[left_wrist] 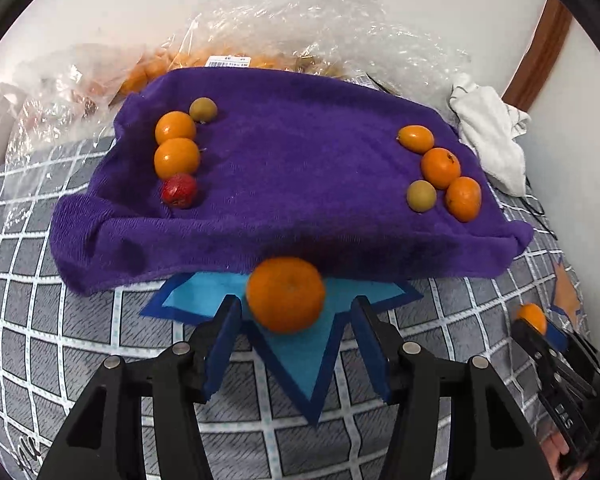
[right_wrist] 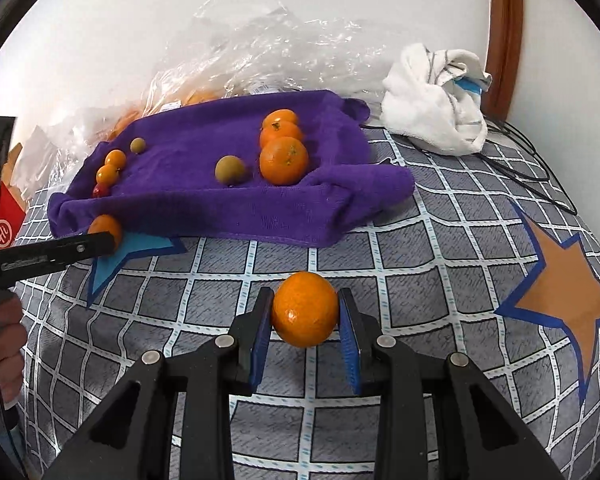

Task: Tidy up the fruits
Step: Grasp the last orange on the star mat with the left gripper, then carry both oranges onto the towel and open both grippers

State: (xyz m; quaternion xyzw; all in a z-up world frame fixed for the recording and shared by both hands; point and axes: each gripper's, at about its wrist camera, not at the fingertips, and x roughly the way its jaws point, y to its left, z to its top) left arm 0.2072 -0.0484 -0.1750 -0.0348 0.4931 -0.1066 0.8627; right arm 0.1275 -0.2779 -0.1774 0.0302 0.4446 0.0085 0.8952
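**Two tangerines, one at each pair of fingers**

Left wrist view: the left gripper [left_wrist: 296, 316] has its fingers spread wide. A tangerine [left_wrist: 285, 294] sits on the blue star patch [left_wrist: 300, 356] of the checked bedcover [left_wrist: 80, 340], just ahead of the tips and nearer the left finger [left_wrist: 224, 340], which it appears to touch; the right finger stands clear of it, so nothing is gripped. Beyond lies the purple towel [left_wrist: 292, 168]. On its left side sit two oranges, a green fruit and a red fruit [left_wrist: 179, 190]; on its right side sit three orange fruits and another green fruit [left_wrist: 421, 196]. Clear plastic bags [left_wrist: 300, 20] lie at the far edge, a white cloth [left_wrist: 488, 136] at far right.

Right wrist view: the right gripper [right_wrist: 305, 316] is clenched on a second tangerine [right_wrist: 305, 309], the blue pads pressing both its sides, above the bedcover. An orange star patch [right_wrist: 568, 280] lies to the right. At far left, the other tangerine shows beside the left gripper's tip on the blue star.
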